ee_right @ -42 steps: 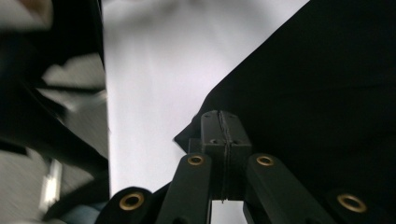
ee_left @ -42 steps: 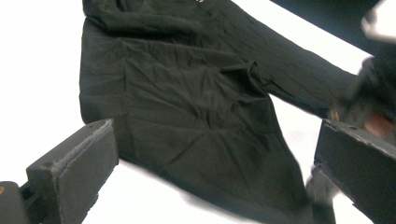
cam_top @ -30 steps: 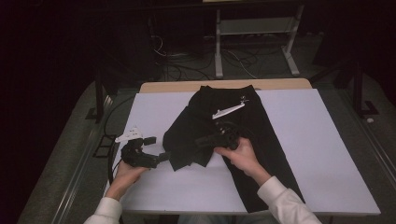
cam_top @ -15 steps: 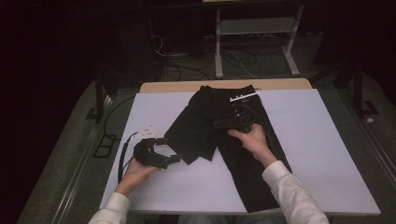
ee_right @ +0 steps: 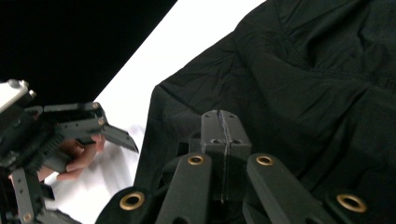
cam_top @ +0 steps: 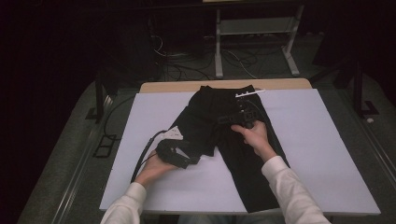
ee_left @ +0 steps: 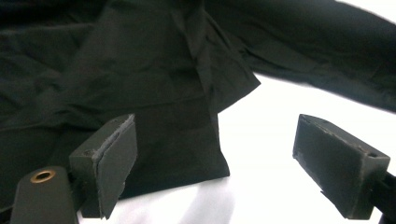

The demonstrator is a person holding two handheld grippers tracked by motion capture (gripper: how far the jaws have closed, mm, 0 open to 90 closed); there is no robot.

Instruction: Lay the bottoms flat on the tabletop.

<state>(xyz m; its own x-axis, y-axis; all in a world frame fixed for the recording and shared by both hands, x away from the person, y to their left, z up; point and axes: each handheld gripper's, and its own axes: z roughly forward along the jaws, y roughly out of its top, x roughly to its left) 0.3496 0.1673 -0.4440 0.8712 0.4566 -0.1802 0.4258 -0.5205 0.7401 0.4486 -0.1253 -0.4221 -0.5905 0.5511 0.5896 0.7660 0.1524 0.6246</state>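
White table (cam_top: 327,154) carries a pair of black trousers (cam_top: 219,116), waistband toward the far edge, one leg running down to the near edge under the person's right forearm, the other folded over toward the left. Room beyond the table is dark; fabric detail in the high view is hard to make out, black on black. Near end of the long leg is cut off by the sleeve.

Right gripper (cam_top: 243,114) rests over the upper part of the trousers; in the right gripper view (ee_right: 220,122) its jaws are pressed flat together. Whether any cloth is caught between them cannot be told: the pads meet with no fabric visible in the seam.

Left gripper (cam_top: 184,154) sits at the hem of the folded leg. Left gripper view (ee_left: 212,154): jaws spread wide, having just been closing a little, hem corner (ee_left: 205,158) between them, pads not touching it.
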